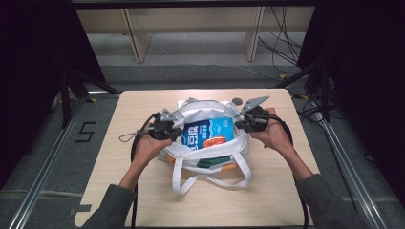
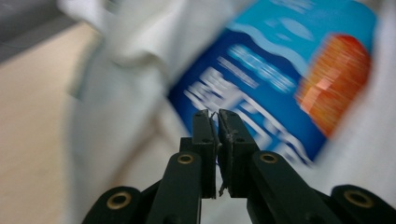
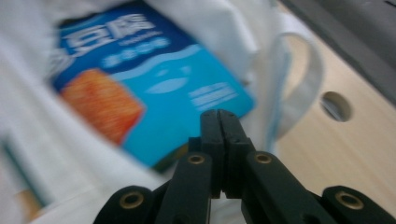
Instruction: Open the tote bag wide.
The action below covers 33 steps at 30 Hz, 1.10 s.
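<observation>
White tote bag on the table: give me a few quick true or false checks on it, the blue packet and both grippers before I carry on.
1. The white tote bag lies on the wooden table. True.
2. A blue packet with an orange picture shows in the bag's mouth. True.
3. The right gripper has its fingers wide open. False: its fingers are shut together, with nothing seen between them.
4. The left gripper grips the blue packet. False: its fingers stand a narrow slit apart, with only a thin thread in the gap; the packet lies beyond them.
5. The bag's handles are pulled up over the grippers. False: they lie flat on the table, at the person's side of the bag.
</observation>
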Each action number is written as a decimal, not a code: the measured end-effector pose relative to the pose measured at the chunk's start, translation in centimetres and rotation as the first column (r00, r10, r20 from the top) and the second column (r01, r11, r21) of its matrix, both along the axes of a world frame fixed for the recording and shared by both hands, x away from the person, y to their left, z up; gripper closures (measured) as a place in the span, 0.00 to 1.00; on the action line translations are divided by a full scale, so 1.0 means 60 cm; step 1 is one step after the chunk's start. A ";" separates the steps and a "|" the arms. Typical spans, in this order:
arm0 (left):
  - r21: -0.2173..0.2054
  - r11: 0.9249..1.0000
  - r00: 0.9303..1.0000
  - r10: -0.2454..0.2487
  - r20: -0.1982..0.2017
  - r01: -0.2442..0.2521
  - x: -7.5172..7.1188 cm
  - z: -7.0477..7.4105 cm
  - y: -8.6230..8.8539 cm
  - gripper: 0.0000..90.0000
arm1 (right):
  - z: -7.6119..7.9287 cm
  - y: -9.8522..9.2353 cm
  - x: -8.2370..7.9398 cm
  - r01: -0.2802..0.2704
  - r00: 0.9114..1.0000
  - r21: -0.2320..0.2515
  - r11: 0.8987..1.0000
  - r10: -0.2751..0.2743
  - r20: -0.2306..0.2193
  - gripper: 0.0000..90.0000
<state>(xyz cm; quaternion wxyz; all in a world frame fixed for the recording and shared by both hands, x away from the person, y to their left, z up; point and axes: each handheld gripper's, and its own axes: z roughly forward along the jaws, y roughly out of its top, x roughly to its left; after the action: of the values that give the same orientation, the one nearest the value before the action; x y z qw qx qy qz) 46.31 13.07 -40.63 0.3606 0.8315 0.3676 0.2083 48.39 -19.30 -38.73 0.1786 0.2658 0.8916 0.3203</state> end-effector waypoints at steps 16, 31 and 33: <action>0.010 0.982 0.976 0.190 -0.103 -0.190 0.107 -0.084 0.052 1.00 | -0.138 -0.013 0.101 0.174 0.964 -0.118 0.978 -0.194 -0.181 1.00; -0.079 0.997 0.996 -0.031 -0.085 0.025 -0.032 -0.046 0.031 0.93 | -0.039 -0.015 -0.028 -0.018 0.996 0.035 0.999 0.022 -0.090 1.00; -0.073 0.996 0.995 -0.050 -0.086 0.044 -0.045 -0.059 0.034 0.94 | -0.051 -0.018 -0.048 -0.034 0.994 0.000 0.999 0.034 -0.108 1.00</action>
<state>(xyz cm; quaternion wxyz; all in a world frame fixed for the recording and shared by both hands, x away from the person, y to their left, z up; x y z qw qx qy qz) 43.61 15.08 -44.16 0.3782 0.8349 0.3707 0.1501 45.52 -20.38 -41.77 0.1251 0.2673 0.9046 0.3077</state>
